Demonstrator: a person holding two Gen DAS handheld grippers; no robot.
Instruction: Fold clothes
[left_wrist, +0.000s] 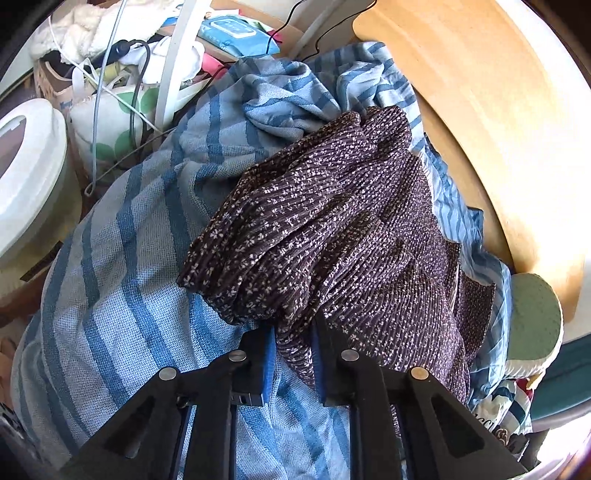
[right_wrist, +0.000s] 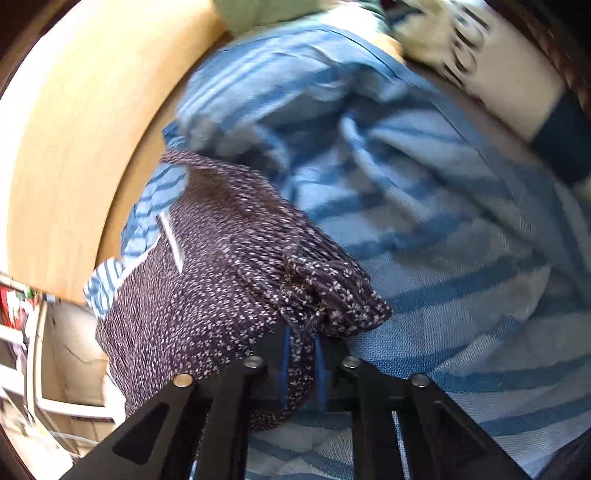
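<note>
A dark purple garment with small white flowers (left_wrist: 332, 229) lies bunched on a blue striped blanket (left_wrist: 122, 280). My left gripper (left_wrist: 293, 332) is shut on one edge of the garment, with cloth between its blue pads. My right gripper (right_wrist: 301, 343) is shut on another bunched edge of the same garment (right_wrist: 221, 280), which hangs over the blanket (right_wrist: 443, 229). The right wrist view is blurred by motion.
A curved wooden board (left_wrist: 480, 110) runs along the right of the pile and shows in the right wrist view (right_wrist: 74, 129). A white bin (left_wrist: 29, 173), bags, cables and a wipes pack (left_wrist: 236, 33) crowd the left. A green and white cloth (left_wrist: 535, 317) lies at the right.
</note>
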